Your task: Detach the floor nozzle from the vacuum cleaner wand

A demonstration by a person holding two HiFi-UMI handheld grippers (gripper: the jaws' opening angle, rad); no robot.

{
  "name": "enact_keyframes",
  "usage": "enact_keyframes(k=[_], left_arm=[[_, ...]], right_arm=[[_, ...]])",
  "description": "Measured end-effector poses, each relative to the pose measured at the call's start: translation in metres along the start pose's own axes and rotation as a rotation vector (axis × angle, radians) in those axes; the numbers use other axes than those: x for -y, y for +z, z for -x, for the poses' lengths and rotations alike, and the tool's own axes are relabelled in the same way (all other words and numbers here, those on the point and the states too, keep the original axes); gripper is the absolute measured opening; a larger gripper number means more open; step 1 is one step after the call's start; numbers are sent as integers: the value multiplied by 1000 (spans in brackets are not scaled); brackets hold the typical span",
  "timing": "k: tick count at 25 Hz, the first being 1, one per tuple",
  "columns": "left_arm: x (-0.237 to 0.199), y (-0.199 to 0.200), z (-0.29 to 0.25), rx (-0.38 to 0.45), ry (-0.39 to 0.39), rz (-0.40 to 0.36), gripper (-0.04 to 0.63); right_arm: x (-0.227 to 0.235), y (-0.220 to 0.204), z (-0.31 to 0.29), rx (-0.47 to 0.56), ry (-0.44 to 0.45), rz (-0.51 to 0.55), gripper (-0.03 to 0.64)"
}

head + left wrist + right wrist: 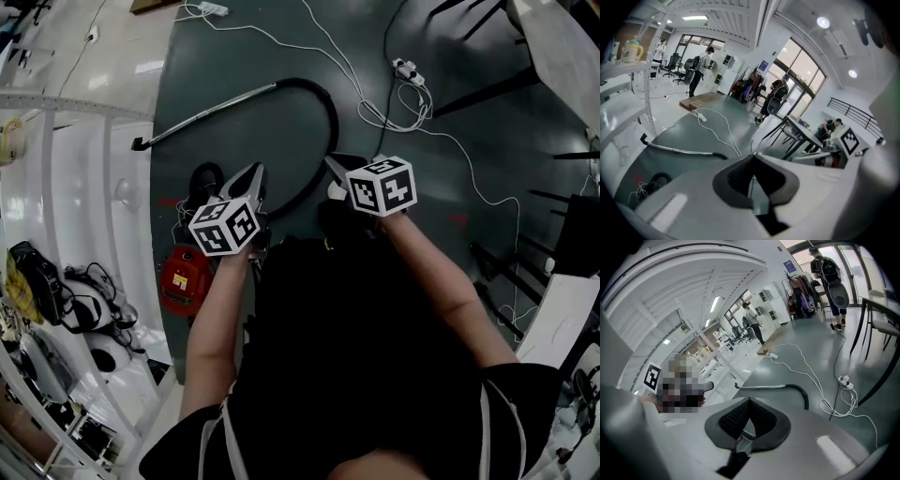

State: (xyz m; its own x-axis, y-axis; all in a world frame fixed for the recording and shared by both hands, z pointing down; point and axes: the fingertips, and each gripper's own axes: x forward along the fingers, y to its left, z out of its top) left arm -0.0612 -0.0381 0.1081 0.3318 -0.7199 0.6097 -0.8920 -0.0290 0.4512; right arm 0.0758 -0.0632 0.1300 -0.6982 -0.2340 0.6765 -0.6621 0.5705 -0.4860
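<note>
The silver vacuum wand [202, 115] lies on the dark green floor, with a small black end piece [137, 144] at its far left tip. Its other end joins a black hose [328, 122] that curves back toward me. The red vacuum body [182, 277] sits low left beside my left arm. My left gripper [257, 171] and right gripper [330, 162] hover side by side above the floor, short of the wand, both shut and empty. The wand [679, 151] [764, 387] shows beyond each gripper's shut jaws, left gripper [753, 157] and right gripper [749, 402].
White cables and power strips [409, 71] trail over the floor ahead and to the right. White shelving [56, 187] with gear lines the left side. Black table legs [487, 89] stand at the right. People stand far off [701, 70].
</note>
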Motion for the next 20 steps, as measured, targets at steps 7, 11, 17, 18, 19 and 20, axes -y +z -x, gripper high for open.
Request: enact_keyframes(k=[7,11,17,18,19,20], left_arm=[[21,27,-50,-5,37,-2,9],[27,31,-62,-17,45,-9,9],[13,37,-67,-9,71,47,9],[10,38,-68,-11,72,52,9],[8,39,-69,-16,73,50,9],[6,40,-72,-24,73,44,9]], right_arm=[[48,31,-11,-28,54,42,-4],[65,38,-18,-40,63,48,-3],[71,45,-26,-45,70,67,-5],[70,46,-28,-47,71,70,-4],[70,46,-29,-47,73,68,-5],[70,47,-31,-46,73,64,-4]])
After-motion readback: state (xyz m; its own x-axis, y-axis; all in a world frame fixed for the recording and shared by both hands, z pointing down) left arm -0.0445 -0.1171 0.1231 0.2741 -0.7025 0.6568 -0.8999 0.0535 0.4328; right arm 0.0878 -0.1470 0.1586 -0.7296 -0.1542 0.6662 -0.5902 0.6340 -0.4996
